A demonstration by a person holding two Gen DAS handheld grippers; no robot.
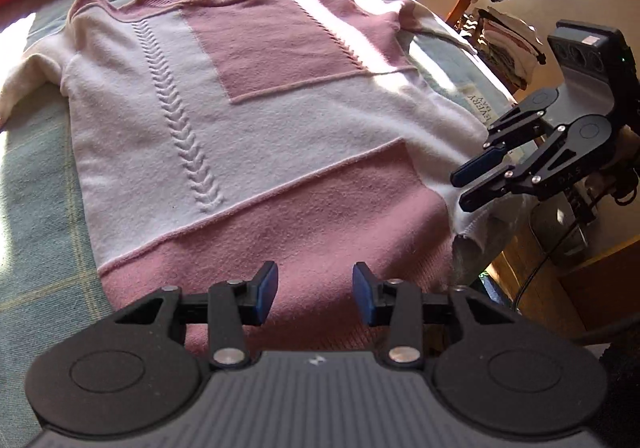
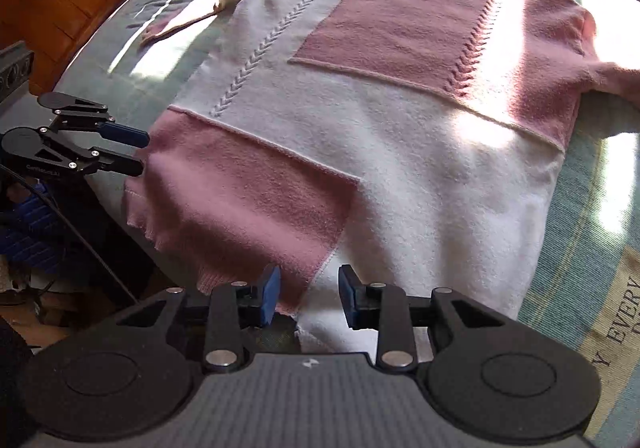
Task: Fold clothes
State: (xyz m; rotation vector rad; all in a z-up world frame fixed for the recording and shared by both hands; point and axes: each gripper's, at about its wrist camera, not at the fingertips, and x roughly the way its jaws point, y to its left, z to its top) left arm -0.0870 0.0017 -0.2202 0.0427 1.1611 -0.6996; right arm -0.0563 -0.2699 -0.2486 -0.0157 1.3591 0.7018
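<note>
Left wrist view: sweater (image 1: 256,136) lies spread flat, front up, on the bed (image 1: 36,176), collar far from the gripper, hem just ahead of it. No fold shows in the body. One sleeve trails off to the far left, the other runs past the bed edge on the right.

Left gripper (image 1: 315,294) sits low over the pink hem band, jaws apart, nothing between them. Right gripper (image 2: 308,298) hovers at the white corner of the hem, jaws likewise apart and empty; that corner hangs slightly over the bed edge beneath it. Each gripper points up the garment toward the collar, tilted down at the cloth. From the left view the right gripper appears to the right, near the sweater's side.

Risks, as judged: the knit is soft and thick, so a pinch may catch only the top layer and leave the back behind, skewing any fold. Overhanging hem could slide off the bed if dragged. Uneven lift between the two grippers would twist the panel. Beyond the bed on the right, a stack of clothes (image 1: 508,44) on a chair.
</note>
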